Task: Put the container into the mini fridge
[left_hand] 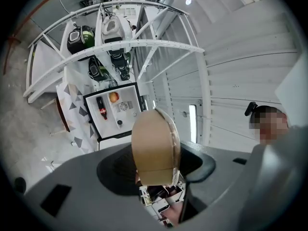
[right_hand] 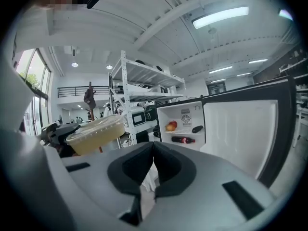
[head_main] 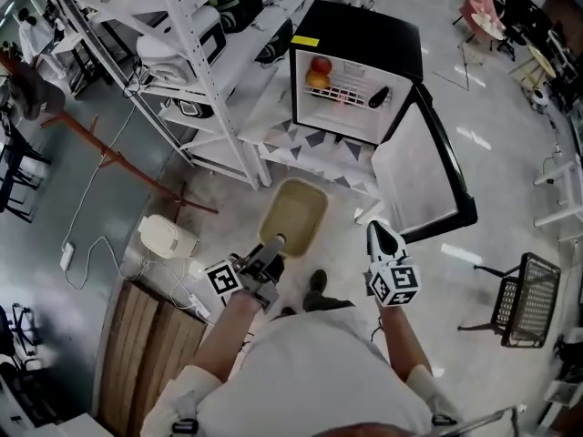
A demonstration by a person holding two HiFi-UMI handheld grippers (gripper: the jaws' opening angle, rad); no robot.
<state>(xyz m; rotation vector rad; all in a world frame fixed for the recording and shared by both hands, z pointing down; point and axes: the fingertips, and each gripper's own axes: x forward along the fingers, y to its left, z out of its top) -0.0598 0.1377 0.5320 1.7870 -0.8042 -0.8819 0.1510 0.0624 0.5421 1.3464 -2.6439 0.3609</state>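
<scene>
Left tool (head_main: 275,242) grips container (head_main: 294,215) facing open mini fridge (head_main: 364,33), shelving (head_main: 195,27) alongside.

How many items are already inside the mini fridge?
4: red fruit and orange fruit on the shelf's left, a dark object on its right, a bottle lying below. Others may be hidden.

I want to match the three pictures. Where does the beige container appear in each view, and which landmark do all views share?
Head view: the container is at centre, below the open fridge.
Left gripper view: the container is at centre, gripped between the jaws.
Right gripper view: the container is at the left, at mid height.
Shared landmark: the open mini fridge with fruit inside.
</scene>
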